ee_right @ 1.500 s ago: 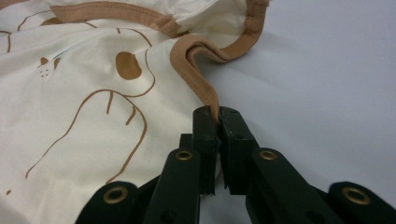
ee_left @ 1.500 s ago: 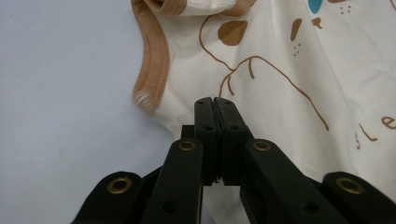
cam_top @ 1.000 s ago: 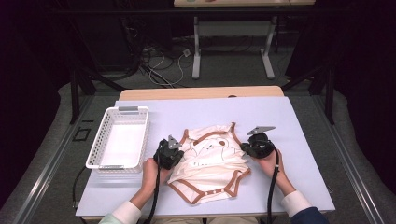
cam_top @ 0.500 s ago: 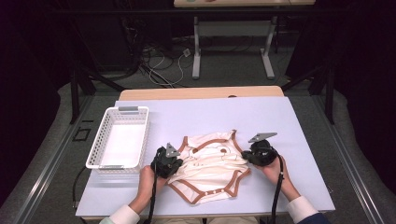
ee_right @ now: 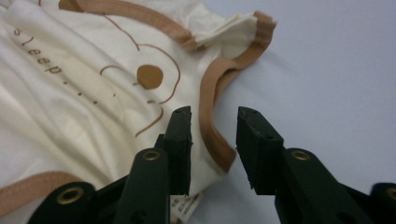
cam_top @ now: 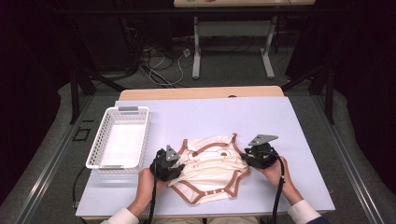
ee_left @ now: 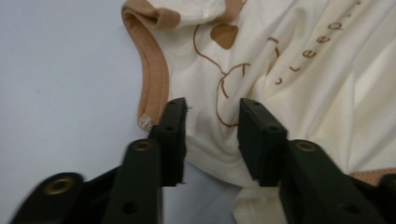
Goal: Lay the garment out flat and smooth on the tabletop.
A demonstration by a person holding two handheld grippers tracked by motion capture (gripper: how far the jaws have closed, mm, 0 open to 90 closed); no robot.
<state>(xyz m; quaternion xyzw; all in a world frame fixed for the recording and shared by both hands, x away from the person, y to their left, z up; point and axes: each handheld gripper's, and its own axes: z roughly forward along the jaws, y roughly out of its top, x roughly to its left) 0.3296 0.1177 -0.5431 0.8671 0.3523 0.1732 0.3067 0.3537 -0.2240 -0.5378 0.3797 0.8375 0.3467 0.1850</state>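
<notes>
A cream baby bodysuit (cam_top: 211, 168) with brown trim and a bear print lies spread on the lavender table (cam_top: 261, 119). My left gripper (cam_top: 179, 164) sits at its left edge. Its jaws have just been opening and now stand apart over the cream cloth (ee_left: 243, 70), beside the brown armhole trim (ee_left: 154, 88). My right gripper (cam_top: 244, 158) is at the garment's right edge. Its jaws have also just been opening, and the brown trim (ee_right: 212, 93) runs loose in the gap between them. Neither pair of pads presses on the fabric.
A white slotted basket (cam_top: 140, 135) stands on the table to the left of the bodysuit. Behind the lavender sheet runs a strip of bare wood (cam_top: 201, 93). Cables (cam_top: 159, 65) and another desk's legs (cam_top: 197, 51) are on the floor beyond.
Both grippers' jaws have parted and released the bodysuit's side edges. The right gripper has drifted slightly toward the near edge. The garment now rests flat on the table.
</notes>
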